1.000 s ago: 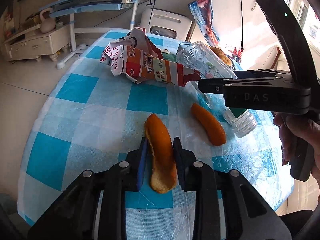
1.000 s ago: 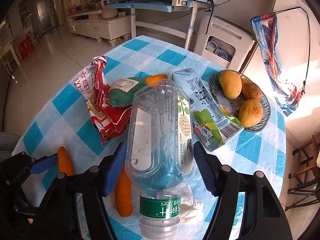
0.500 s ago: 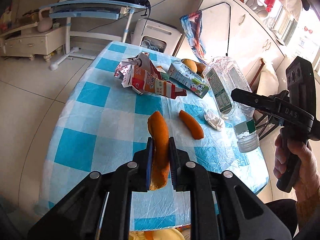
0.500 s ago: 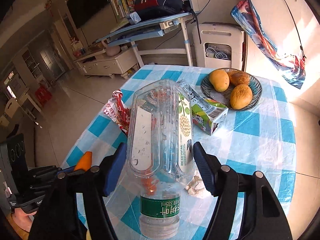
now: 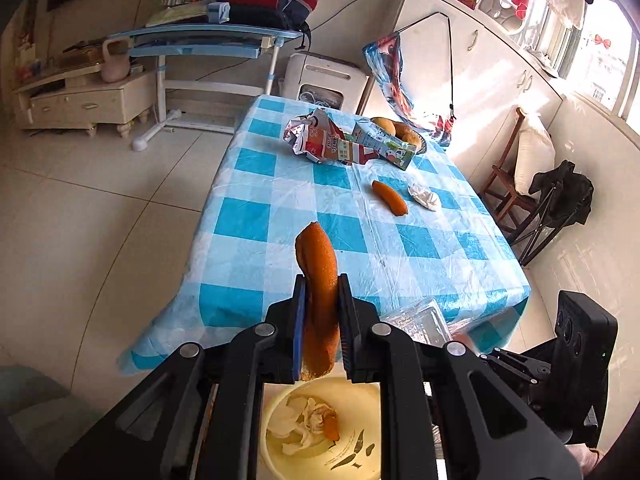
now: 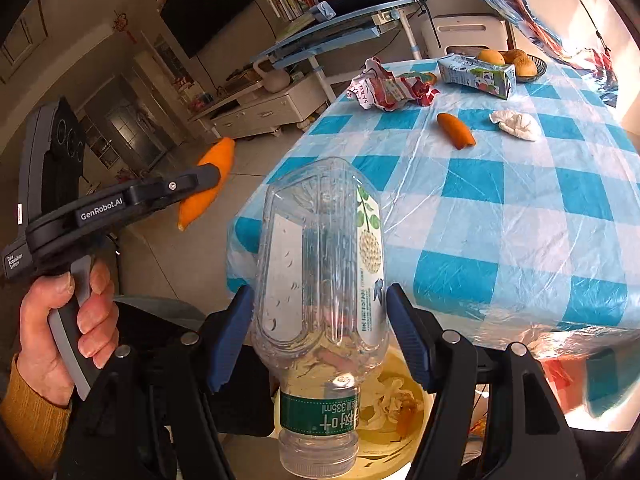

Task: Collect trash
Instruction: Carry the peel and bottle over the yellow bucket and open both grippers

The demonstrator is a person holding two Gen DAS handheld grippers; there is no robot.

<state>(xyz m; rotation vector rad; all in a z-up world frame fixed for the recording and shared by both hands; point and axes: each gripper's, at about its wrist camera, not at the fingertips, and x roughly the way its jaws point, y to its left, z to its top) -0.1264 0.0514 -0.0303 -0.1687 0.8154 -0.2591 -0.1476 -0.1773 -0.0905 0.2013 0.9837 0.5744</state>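
Observation:
My left gripper [image 5: 321, 300] is shut on an orange peel [image 5: 318, 276], held in the air in front of the table and above a yellow bin [image 5: 360, 452] that holds tissues and peel. The peel also shows in the right wrist view [image 6: 208, 184]. My right gripper [image 6: 320, 312] is shut on a clear plastic bottle [image 6: 320, 280], cap toward me, over the same bin [image 6: 412, 412]. On the checked table [image 5: 280, 208] lie a second orange peel [image 5: 390, 198], a crumpled tissue [image 5: 424, 197], a red snack wrapper [image 5: 324, 142] and a milk carton [image 5: 384, 142].
A bowl of fruit [image 6: 516, 62] stands at the table's far end. A wooden chair [image 5: 516, 184] and a black folded stand [image 5: 560, 208] are to the table's right. A blue desk [image 5: 208, 40] and a white cabinet [image 5: 80, 100] stand behind.
Both grippers have pulled back off the table with their loads and now hang over the yellow bin in front of the table's near edge.

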